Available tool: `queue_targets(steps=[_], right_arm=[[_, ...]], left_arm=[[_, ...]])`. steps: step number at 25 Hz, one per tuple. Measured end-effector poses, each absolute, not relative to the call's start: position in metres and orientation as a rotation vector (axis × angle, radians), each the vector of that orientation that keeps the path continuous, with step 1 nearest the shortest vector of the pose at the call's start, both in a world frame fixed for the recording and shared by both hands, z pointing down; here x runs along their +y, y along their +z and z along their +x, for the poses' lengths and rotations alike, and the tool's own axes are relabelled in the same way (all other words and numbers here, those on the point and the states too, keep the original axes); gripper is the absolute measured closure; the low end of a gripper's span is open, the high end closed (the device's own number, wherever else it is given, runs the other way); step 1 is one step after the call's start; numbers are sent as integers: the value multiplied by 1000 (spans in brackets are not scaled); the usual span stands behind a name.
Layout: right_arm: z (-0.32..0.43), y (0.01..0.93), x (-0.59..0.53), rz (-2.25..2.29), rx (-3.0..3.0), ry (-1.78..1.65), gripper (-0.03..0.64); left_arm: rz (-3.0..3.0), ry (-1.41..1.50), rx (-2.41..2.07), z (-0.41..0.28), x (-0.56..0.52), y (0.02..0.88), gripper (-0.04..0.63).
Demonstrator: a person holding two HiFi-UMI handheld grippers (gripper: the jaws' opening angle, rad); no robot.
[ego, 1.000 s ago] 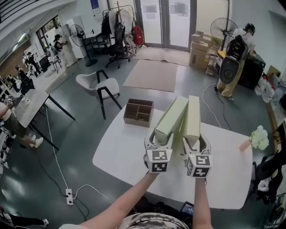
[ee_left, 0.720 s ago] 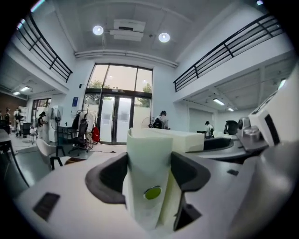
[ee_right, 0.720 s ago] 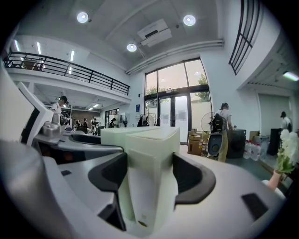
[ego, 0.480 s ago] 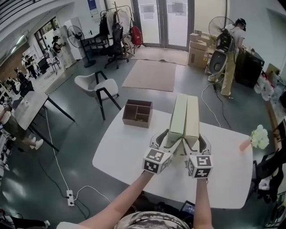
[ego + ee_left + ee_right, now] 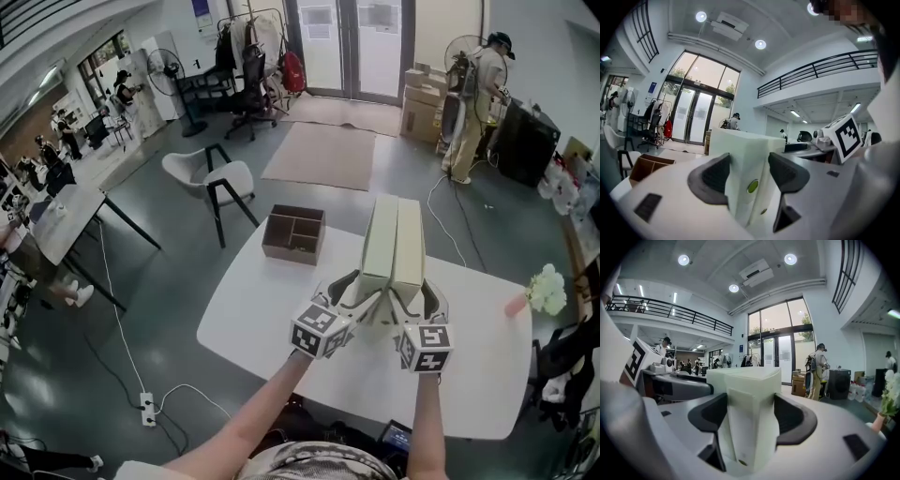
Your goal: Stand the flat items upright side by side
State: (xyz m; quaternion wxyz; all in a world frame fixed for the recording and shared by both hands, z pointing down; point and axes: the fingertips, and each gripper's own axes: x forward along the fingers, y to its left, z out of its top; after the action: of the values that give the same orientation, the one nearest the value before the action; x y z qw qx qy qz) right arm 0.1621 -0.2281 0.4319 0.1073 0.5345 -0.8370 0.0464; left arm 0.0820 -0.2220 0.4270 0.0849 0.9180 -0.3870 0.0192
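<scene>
Flat items: two pale green boxes, the left box (image 5: 380, 239) and the right box (image 5: 409, 242), both on end with their broad faces together. As far as the head view shows, they touch along their height.
Place: over the white worktop (image 5: 253, 314), to the right of the brown divided tray (image 5: 293, 234) and slightly nearer than it. The left box is the one closer to the tray.
Left tongs (image 5: 362, 287): clamped low on the left box. The jaws have just been closing with the box between them, and a dark pad now lies against each broad face.
Right tongs (image 5: 411, 291): clamped low on the right box in the same way, one pad on each broad face.
Bases: the tongs hide the bottom edges, so I cannot tell whether they rest on the worktop.
Done: judging by how they stand, the main work is finished. Both boxes are upright, parallel and pressed side by side, with their tops about level.
Left to do: probably only seating both bases on the worktop to the right of the tray, then letting go.
Risk: the boxes are tall and narrow, so either could lean away from the other as its pads come off.
</scene>
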Motion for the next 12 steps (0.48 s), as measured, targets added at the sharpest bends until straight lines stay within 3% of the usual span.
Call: queue_targets(steps=[12], right_arm=[[171,482,-145,1526,-2495,396,321]], left_arm=[[2563,153,-1242,32,-138,483,341]])
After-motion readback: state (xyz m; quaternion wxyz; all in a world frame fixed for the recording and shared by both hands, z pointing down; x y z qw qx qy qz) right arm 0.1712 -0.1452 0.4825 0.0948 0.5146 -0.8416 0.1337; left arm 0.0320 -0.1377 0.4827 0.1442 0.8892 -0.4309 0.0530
